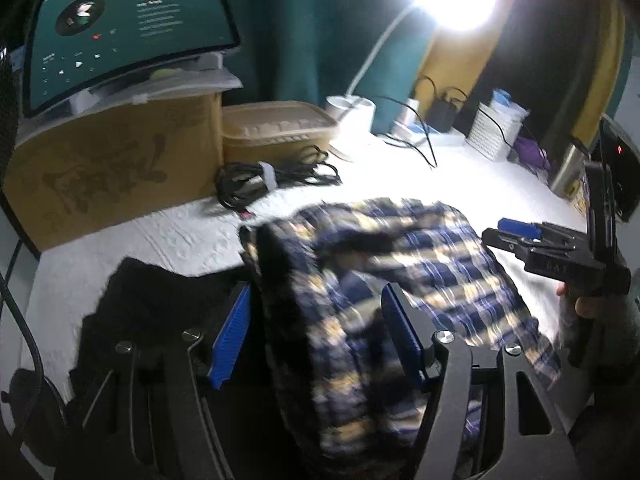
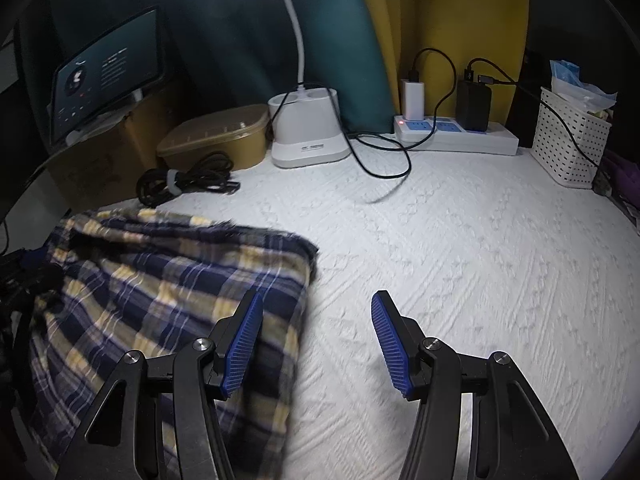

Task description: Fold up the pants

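On the white quilted surface (image 2: 460, 240), the plaid pants (image 2: 168, 280) lay bunched toward its left edge — between the spread left gripper (image 1: 316, 336), left of the spread, empty right gripper (image 2: 316, 344).

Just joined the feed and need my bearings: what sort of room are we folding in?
Probably a bedroom or home desk corner: a white quilted surface under the plaid pants, a power strip with chargers, and a lit monitor on a cardboard box.
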